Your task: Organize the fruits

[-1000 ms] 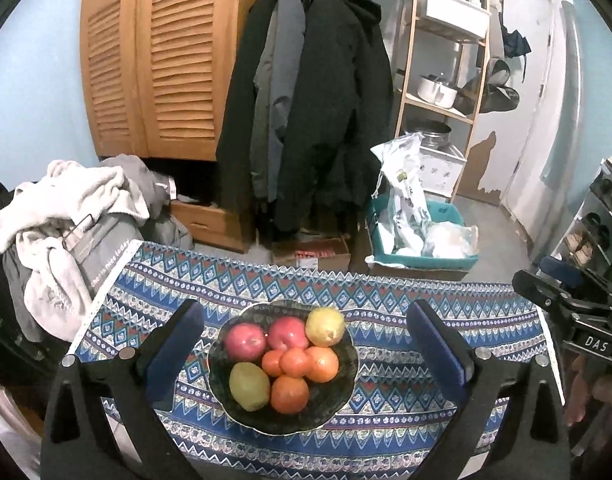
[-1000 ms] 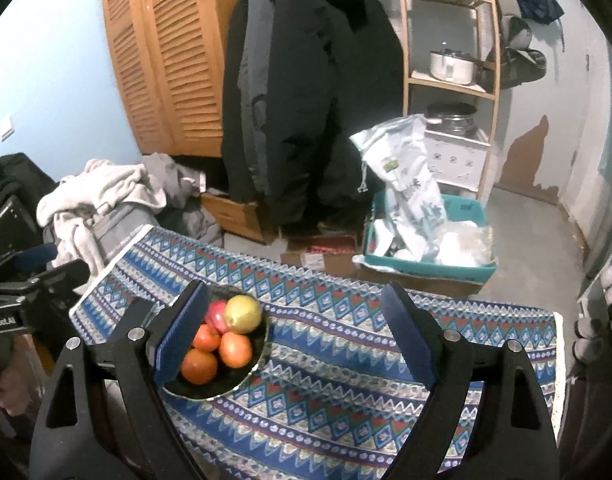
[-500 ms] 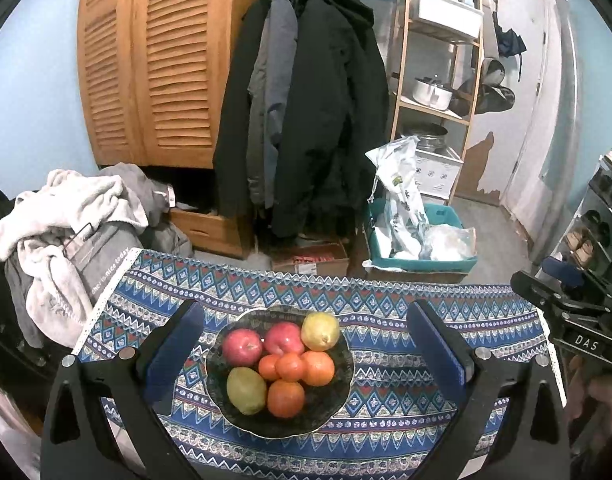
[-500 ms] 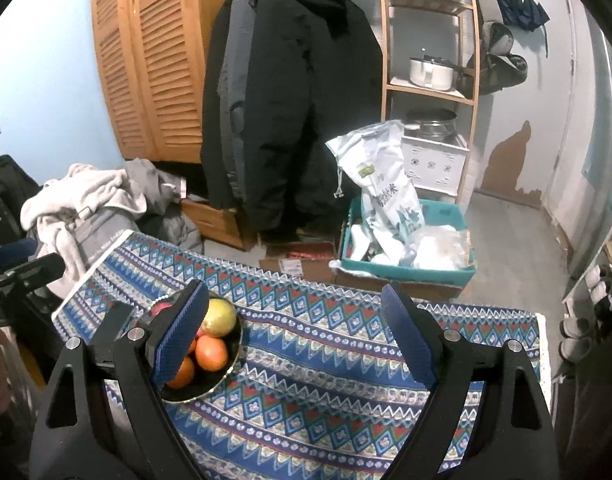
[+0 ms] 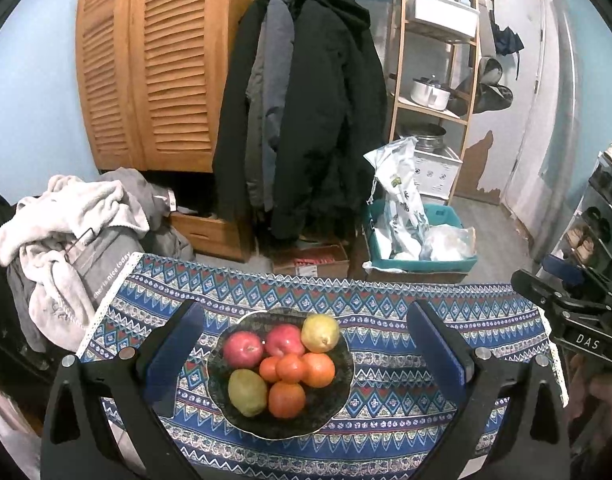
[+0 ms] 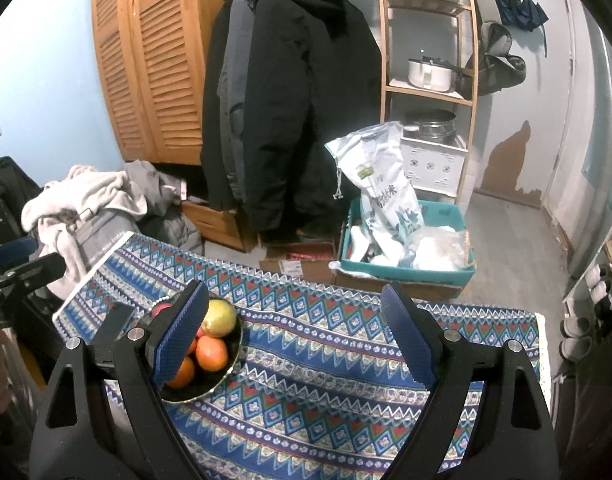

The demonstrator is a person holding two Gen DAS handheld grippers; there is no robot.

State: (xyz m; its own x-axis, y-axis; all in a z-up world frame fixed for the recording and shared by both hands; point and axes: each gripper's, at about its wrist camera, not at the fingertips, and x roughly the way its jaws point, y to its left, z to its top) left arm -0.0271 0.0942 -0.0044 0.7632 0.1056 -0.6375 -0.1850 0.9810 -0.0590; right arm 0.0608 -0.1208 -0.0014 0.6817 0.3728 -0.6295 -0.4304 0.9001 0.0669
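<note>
The dark bowl sits on the surface covered by a blue patterned cloth, holding two red apples, four oranges, a yellow pear at its far right and a green pear at its near left. The left wrist view shows the whole bowl and every fruit from above; the right wrist view shows only its right part, with the yellow pear, two oranges and a sliver of red behind a fingertip.

The left gripper has its jaws spread wide and holds nothing; the bowl lies centred between its two blue pads, apart from both. The right gripper is likewise wide and holds nothing; the bowl lies at its left finger, partly hidden by it, while bare cloth fills the gap between the fingers.

Each view catches the other gripper at its edge. Behind the surface hang dark coats, beside a louvred wooden wardrobe, a heap of pale clothes, a teal crate with bags, and a wooden shelf bearing pots.
</note>
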